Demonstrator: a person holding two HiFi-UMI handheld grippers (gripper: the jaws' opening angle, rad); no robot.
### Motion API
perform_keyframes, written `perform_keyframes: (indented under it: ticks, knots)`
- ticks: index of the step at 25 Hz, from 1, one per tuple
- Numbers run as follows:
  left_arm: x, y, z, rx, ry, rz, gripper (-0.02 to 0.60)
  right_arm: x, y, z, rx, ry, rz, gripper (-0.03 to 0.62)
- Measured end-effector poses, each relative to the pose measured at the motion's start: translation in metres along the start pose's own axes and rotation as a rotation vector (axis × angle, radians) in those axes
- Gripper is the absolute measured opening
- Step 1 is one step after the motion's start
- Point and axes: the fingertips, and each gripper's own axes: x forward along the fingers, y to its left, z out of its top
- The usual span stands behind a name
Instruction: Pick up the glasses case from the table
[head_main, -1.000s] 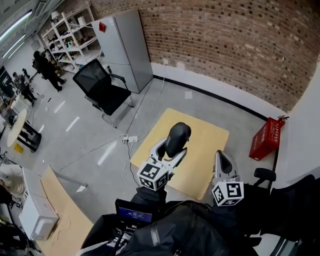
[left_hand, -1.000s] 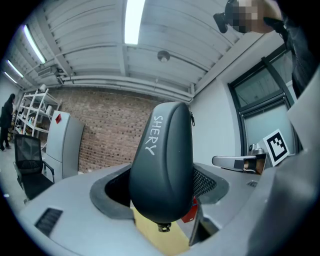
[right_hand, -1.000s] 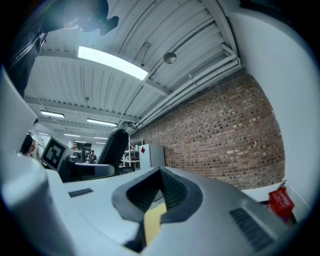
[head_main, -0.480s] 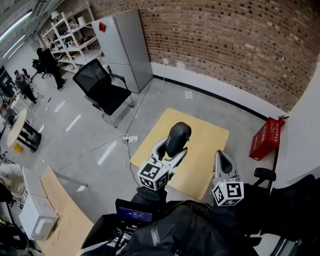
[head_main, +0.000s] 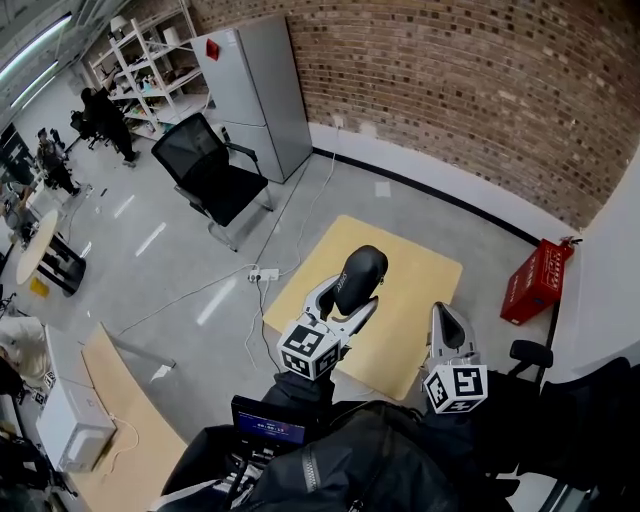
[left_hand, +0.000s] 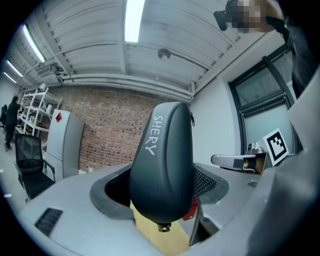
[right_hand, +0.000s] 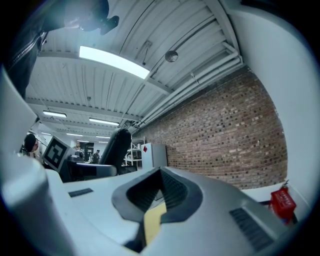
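**Inspector:** Where is the glasses case (head_main: 358, 278)?

**Assessor:** It is in the left gripper (head_main: 345, 300), jaws clamped on its lower half, one against each broad side. It stands nearly upright, with the zip pull hanging at the bottom. The yellow table (head_main: 425, 272) shows below it with nothing touching, so the case is judged off the surface.

**Inspector:** And the right gripper (head_main: 446, 315)?

**Assessor:** It is held to the right of the case and nearer the person. Its jaws are drawn together with nothing between them; only a sliver of table shows through the slit.

**Inspector:** What does the step in hand need?

**Assessor:** A steady hold. Most of the case stands above the pads, so it is top-heavy and its smooth, rounded shell could pivot or slide. The left gripper should hold its squeeze constant, stay level and rise straight, without twisting. How far the pads reach across the shell is probably adequate, but the case hides their far ends.

**Inspector:** Any role for the right gripper?

**Assessor:** None is judged necessary. It should stay clear of the case.
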Motion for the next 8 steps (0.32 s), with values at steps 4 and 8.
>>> perform_keyframes:
  ticks: [4,8]
  knots:
    - [0.0,0.0002,-0.0041,0.009,0.013,-0.015,0.334,0.0017,0.0016,-0.0007,0.002,0.001,0.001,0.005]
    - [-0.001,0.0024,-0.0077,0.006,0.039,-0.023,0.334,0.006,0.0048,-0.0021,0.003,0.004,0.004,0.005]
